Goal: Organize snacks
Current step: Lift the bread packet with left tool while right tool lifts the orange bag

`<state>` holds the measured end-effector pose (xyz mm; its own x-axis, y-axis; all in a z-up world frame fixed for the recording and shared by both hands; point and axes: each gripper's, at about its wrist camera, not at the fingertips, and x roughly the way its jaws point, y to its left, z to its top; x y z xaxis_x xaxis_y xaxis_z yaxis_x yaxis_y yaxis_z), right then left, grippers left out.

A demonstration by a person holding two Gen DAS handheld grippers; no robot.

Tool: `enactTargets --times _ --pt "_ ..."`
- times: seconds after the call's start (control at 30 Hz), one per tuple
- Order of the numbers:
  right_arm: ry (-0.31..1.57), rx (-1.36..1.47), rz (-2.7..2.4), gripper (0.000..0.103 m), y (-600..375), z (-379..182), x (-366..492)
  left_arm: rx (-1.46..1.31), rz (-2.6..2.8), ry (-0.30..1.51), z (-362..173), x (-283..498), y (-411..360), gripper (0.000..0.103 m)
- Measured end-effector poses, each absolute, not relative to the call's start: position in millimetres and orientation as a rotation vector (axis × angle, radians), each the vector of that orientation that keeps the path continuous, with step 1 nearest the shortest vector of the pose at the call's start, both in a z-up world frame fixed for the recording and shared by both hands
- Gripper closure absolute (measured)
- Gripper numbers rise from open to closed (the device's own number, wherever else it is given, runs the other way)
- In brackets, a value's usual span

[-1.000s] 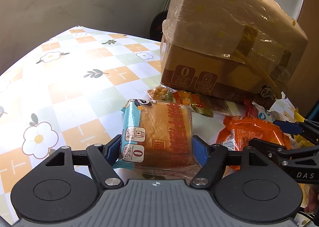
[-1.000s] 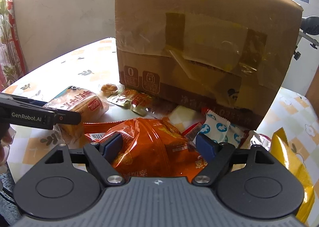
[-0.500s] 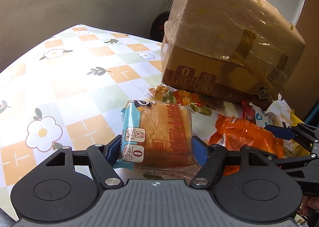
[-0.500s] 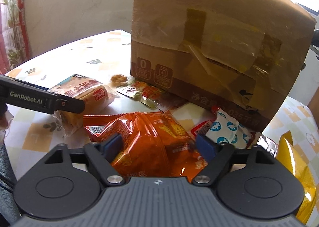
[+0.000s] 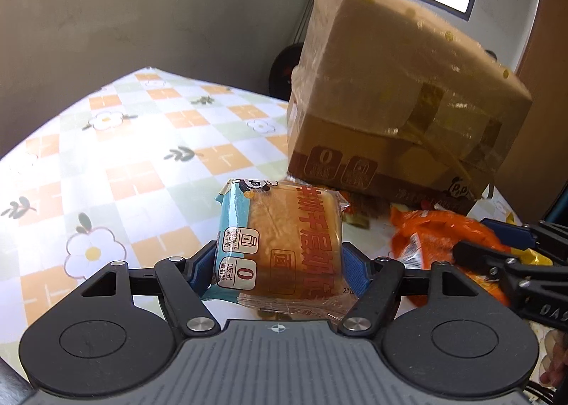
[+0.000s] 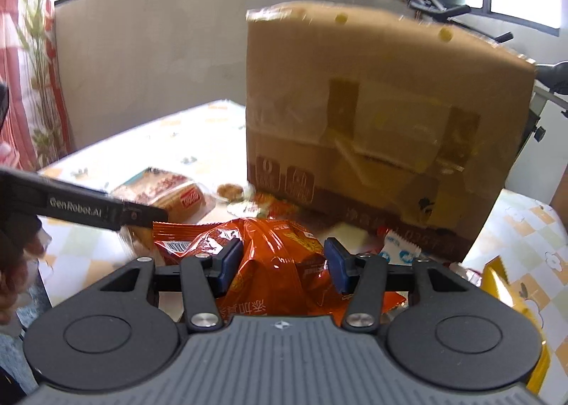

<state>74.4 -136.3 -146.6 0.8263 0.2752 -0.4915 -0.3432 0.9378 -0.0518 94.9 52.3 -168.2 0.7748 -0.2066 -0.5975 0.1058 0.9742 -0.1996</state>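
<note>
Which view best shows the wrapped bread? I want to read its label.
The left wrist view: the wrapped bread fills the centre between the left gripper's fingers, print facing the camera. The right wrist view shows it small, blurred, partly hidden.

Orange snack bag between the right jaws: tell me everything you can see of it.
The orange snack bag is a glossy, crinkled foil-like pouch with red-orange print, yellow lettering and a white barcode patch near its left end. It lies crumpled in front of the cardboard box, among other snacks. The right gripper has just been closing its jaws on it; the blue pads press its creased middle from both sides. In the left wrist view the bag sits right of the wrapped bread.
</note>
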Motion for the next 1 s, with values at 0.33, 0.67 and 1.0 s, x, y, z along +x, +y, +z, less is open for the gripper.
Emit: enactTargets --times 0.33,0.67,1.0 --pt "0.349 -0.088 0.328 0.05 -149 -101 55 -0.123 -0.19 0.531 -124 83 52 0.028" --pt "0.139 -0.109 0.297 0.05 -163 -33 68 -0.101 -0.228 0.364 -44 104 45 0.042" --pt "0.087 -0.104 0.28 0.05 -175 3 116 -0.138 -0.295 0.394 -24 143 35 0.038"
